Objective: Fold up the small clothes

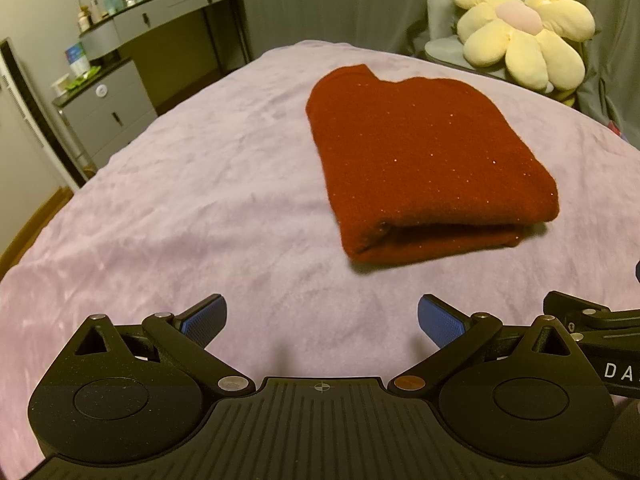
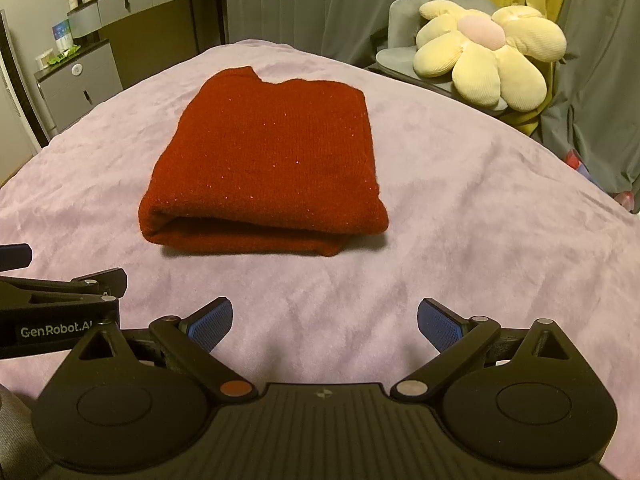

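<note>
Folded into a thick rectangular bundle, dark red knitted sweater with tiny glittery specks (image 1: pixel 424 156) (image 2: pixel 268 160) lying flat on the wrinkled lilac plush bedspread (image 1: pixel 180 208) (image 2: pixel 460 216), rounded fold edge facing the cameras, layers visible along that near edge. Well short of the bundle, left gripper (image 1: pixel 322 320) with blue-padded fingers (image 1: pixel 206 320) spread wide, nothing between them, only bedspread below. Right gripper (image 2: pixel 324 322) likewise spread wide and empty, blue pads (image 2: pixel 438 326) apart over bare bedspread, close beside the left one, each showing at the edge of the other's view. Beyond the far side of the bed, pale yellow flower-shaped plush cushion with a pink centre (image 1: pixel 524 36) (image 2: pixel 488 56) resting on a grey chair (image 1: pixel 444 40) (image 2: pixel 400 48). At far left, grey dressing table with bottles on top (image 1: pixel 160 20) (image 2: pixel 132 4).
</note>
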Tool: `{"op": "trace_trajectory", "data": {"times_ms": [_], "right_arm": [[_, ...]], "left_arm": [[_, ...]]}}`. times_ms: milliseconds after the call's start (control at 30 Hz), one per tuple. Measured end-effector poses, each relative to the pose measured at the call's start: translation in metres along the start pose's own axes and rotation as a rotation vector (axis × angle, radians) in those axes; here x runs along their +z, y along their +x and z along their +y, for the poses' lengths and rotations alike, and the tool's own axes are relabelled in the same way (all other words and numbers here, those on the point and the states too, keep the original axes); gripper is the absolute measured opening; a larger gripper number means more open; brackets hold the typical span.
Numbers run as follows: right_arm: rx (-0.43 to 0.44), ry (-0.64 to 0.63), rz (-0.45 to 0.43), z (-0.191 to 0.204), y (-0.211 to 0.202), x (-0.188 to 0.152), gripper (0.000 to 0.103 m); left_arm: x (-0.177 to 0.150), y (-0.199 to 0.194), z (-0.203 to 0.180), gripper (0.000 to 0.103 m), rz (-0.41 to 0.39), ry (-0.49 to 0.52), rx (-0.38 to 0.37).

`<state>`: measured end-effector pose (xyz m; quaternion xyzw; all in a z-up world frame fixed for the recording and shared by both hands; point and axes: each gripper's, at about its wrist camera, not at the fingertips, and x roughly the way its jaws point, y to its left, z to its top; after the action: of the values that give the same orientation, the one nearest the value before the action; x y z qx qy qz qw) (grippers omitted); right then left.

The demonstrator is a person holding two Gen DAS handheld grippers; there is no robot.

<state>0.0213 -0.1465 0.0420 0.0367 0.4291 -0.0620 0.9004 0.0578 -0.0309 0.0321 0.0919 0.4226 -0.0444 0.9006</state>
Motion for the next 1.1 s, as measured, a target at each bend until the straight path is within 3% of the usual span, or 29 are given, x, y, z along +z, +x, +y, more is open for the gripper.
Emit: {"op": "trace_trajectory", "data": {"times_ms": [1100], "right_arm": [[-0.003, -0.003, -0.032, 0.0035, -0.0088, -0.0004, 0.099]], "left_arm": [[0.0004, -0.0052, -0.0012, 0.103, -0.001, -0.020, -0.016]]}}
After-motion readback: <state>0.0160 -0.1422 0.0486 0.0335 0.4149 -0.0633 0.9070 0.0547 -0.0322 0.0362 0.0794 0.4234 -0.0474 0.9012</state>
